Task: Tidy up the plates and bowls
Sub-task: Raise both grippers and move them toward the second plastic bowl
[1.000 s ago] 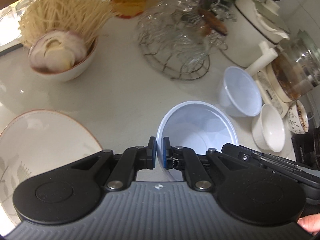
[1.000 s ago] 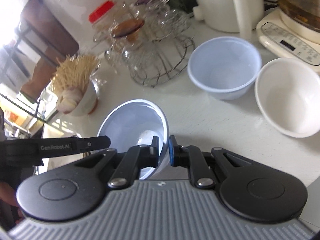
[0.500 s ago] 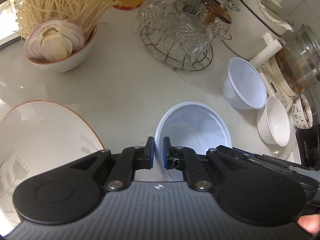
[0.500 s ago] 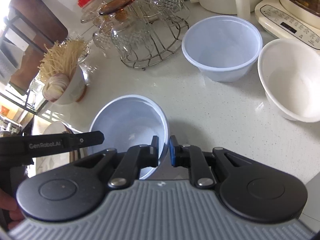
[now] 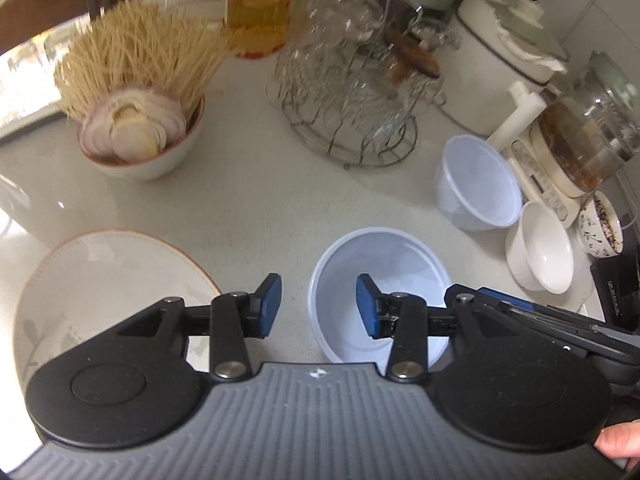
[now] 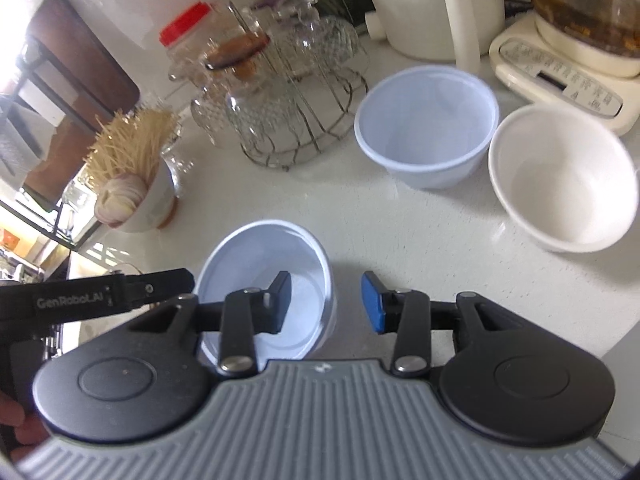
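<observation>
Both grippers clamped opposite sides of the blue bowl's (image 5: pixel 380 280) rim a second ago; now both are letting go. The left gripper (image 5: pixel 318 304) has its jaws opening: one pad sits inside the bowl, the other outside over bare worktop (image 5: pixel 248 208), and the rim stands between them with daylight on both sides. The right gripper (image 6: pixel 326 300) mirrors it, jaws opening, left pad inside the bowl (image 6: pixel 264 268), right pad outside, neither pressing the wall.

The bowl sits upright on the worktop, near its front edge, apart from everything else. Since a second ago it has levelled out from a tilted, carried pose to a flat rest.

We judge this as a placement just completed. The bowl is set down but not nested: the second blue bowl (image 6: pixel 426 124) and the white bowl (image 6: pixel 560 176) stand side by side toward the right rear, well apart from it. The plate (image 5: pixel 108 280) lies at the front left, alone.

Remaining, by our reading: gather the bowls, then deal with the plate. Both grippers need to clear the rim before moving off, or they could drag the light bowl.
</observation>
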